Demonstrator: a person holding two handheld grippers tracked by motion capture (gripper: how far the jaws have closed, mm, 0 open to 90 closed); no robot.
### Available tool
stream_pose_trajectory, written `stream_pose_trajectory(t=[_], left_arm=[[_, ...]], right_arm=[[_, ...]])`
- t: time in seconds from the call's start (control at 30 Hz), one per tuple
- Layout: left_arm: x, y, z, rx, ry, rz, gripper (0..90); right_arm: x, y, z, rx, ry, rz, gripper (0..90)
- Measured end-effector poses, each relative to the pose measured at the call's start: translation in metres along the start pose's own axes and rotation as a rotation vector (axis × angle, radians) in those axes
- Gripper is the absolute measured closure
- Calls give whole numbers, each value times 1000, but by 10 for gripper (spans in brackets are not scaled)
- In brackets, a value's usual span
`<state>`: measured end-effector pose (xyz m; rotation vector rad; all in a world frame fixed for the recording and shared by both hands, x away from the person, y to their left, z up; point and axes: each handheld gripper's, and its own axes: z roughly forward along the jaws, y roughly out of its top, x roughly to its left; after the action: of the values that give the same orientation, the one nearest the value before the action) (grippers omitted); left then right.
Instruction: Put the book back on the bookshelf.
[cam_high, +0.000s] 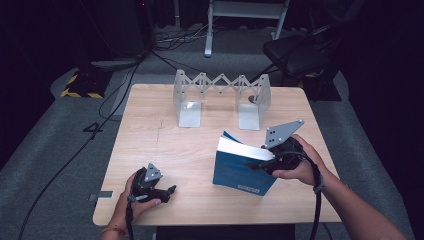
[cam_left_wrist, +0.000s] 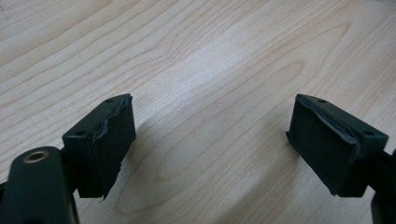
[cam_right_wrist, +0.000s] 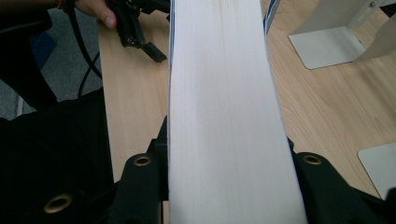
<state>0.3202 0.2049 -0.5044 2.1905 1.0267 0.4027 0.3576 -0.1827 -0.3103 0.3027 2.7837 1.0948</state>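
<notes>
Right hand-held gripper (cam_high: 264, 161) apparently clamped on upright blue book (cam_high: 239, 172); left hand-held gripper (cam_high: 170, 192) wide open, empty, above worktop (cam_high: 165, 145).

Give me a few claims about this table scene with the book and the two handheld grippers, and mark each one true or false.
1. The right gripper is shut on the blue book. True: its jaws press on both sides of the white page block.
2. The book lies flat on the table. False: it stands on its lower edge.
3. The left gripper holds a pen. False: its jaws stand open over bare wood with nothing between them.
4. A metal folding bookend rack stands at the far side of the table. True.
5. The book already stands inside the rack. False: it is well short of it, nearer the person.
</notes>
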Motion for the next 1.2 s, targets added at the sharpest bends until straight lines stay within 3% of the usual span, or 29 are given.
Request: stream_pose_trajectory(t=[0.47,0.77,1.2], left_arm=[[-1,-1,0,1,-4,-7,151],[-1,-1,0,1,-5,-7,150],[-1,-1,0,1,-7,-10,148]], right_arm=[[-17,-3,-5,-14,-44,75,612],[-20,0,-14,17,-80,79,612],[-36,9,-28,-11,-138,105,612]])
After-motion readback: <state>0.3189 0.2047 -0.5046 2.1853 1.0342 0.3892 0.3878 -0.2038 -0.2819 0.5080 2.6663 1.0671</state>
